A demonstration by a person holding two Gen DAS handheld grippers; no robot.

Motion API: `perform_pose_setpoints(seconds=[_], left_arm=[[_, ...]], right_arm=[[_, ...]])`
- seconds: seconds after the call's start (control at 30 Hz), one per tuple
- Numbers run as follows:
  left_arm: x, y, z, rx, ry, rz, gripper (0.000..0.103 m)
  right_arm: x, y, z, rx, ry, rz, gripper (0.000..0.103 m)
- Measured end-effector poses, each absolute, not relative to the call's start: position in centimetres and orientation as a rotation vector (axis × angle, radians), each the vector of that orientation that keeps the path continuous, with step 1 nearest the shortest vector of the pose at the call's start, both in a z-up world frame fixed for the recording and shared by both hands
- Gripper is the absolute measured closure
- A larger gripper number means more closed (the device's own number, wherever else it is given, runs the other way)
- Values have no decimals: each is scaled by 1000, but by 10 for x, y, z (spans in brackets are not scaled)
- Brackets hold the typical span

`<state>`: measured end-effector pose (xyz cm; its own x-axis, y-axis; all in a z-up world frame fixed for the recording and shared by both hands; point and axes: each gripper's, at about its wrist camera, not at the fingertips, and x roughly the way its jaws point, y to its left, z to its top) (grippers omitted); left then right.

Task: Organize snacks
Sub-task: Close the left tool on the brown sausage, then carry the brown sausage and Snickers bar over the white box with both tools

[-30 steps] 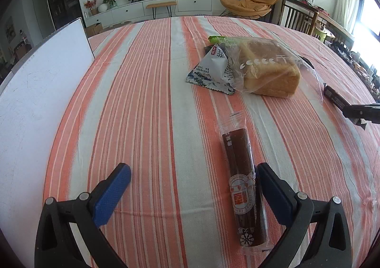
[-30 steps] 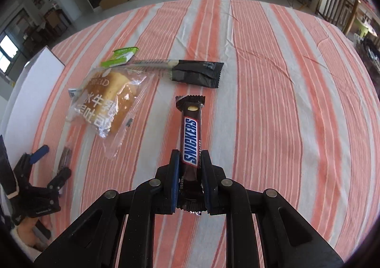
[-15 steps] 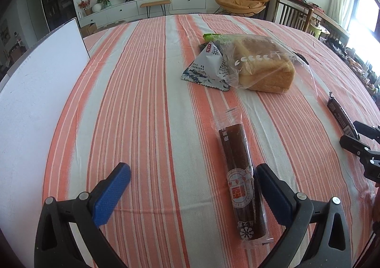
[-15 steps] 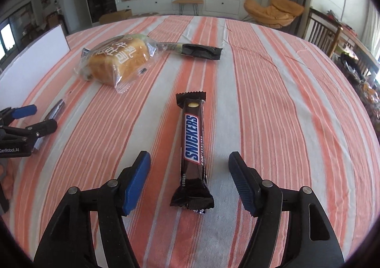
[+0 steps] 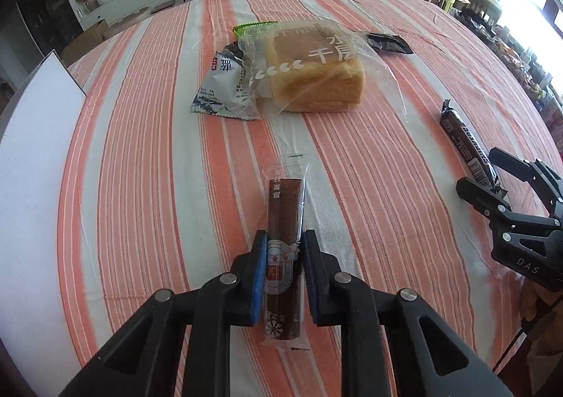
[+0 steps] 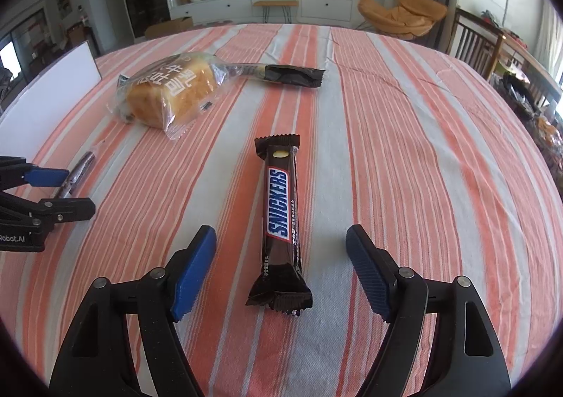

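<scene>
- My left gripper (image 5: 281,256) has just closed on the brown snack stick (image 5: 284,242), which lies between its pads on the striped cloth (image 5: 140,186); a moment ago those jaws stood wide.
- My right gripper (image 6: 281,256), clamped a second ago, is opening; the Snickers bar (image 6: 281,207) lies loose between its fingers (released, I judge).
- Only the left view shows the blue-white packet (image 5: 221,87) beside the bagged bread (image 5: 309,80), ahead of that gripper.
</scene>
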<state>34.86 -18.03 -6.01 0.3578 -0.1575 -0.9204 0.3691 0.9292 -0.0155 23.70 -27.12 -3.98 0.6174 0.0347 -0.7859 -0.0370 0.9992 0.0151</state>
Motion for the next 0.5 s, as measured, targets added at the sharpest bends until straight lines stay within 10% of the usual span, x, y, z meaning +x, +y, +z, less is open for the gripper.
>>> perform_pose_setpoints(seconds=[0.5], left_arm=[[330, -111, -51, -22, 1165, -322, 85]], right_arm=[[306, -280, -17, 50, 1270, 145, 23]])
